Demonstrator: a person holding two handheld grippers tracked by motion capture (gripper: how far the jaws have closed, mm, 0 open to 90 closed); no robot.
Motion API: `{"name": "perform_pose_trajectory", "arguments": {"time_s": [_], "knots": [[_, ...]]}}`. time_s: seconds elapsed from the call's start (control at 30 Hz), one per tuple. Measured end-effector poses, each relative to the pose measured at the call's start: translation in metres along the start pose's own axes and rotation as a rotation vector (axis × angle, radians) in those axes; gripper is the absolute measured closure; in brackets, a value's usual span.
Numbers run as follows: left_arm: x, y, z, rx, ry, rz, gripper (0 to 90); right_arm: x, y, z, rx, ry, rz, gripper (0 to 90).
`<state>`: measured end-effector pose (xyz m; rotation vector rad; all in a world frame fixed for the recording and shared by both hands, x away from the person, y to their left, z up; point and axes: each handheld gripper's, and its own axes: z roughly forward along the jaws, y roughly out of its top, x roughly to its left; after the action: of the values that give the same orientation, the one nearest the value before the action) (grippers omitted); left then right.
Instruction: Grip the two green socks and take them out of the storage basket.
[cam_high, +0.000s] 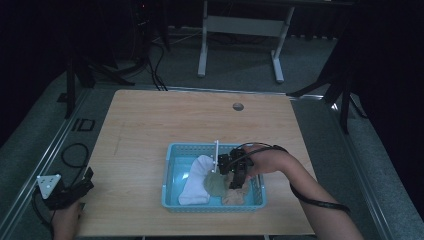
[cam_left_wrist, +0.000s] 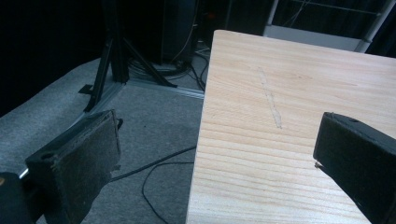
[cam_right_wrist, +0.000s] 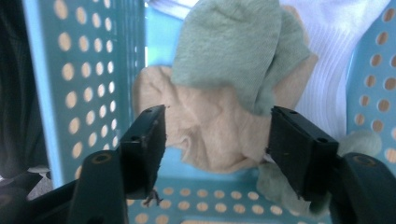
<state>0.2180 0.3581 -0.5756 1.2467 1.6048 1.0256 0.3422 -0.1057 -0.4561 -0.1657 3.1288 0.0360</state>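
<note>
A light blue perforated basket (cam_high: 170, 172) sits on the near middle of the wooden table (cam_high: 150, 130). In it lie a white sock (cam_high: 197, 182), a pale green sock (cam_high: 215, 185) and a beige sock (cam_high: 236, 194). My right gripper (cam_high: 235, 172) hangs open over the basket's right part. In the right gripper view its jaws straddle the beige sock (cam_right_wrist: 210, 135), with the green sock (cam_right_wrist: 233, 51) draped over it and the white sock (cam_right_wrist: 336, 60) beyond. My left gripper (cam_high: 82, 185) rests open at the table's near left corner, holding nothing (cam_left_wrist: 215, 154).
A round cable hole (cam_high: 238, 106) marks the table's far side. Off the left edge lie grey carpet, cables (cam_left_wrist: 163, 163) and a black stand leg (cam_left_wrist: 112, 56). A white desk frame (cam_high: 240, 35) stands behind the table.
</note>
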Motion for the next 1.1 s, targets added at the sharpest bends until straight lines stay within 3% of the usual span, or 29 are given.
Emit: {"name": "perform_pose_trajectory", "arguments": {"time_s": [0.37, 0.47, 0.53, 0.67, 1.1], "knots": [[0.0, 0.0, 0.0, 0.004, -0.004, -0.003, 0.7, -0.01, 0.016, 0.02, 0.046, 0.008, 0.014, 44.2], [0.0, 0.0, 0.0, 0.005, -0.003, -0.002, 0.7, -0.009, 0.019, 0.024, 0.051, -0.01, 0.015, 52.4], [0.0, 0.0, 0.0, 0.006, -0.005, -0.003, 0.7, -0.009, 0.021, 0.024, 0.056, -0.027, 0.006, 64.5], [0.0, 0.0, 0.001, 0.008, -0.003, -0.002, 0.7, -0.006, 0.021, 0.018, 0.047, -0.021, -0.006, 80.7], [0.001, 0.0, 0.001, 0.012, -0.003, -0.002, 0.7, 0.01, 0.021, -0.025, -0.013, -0.031, -0.048, 83.3]]}}
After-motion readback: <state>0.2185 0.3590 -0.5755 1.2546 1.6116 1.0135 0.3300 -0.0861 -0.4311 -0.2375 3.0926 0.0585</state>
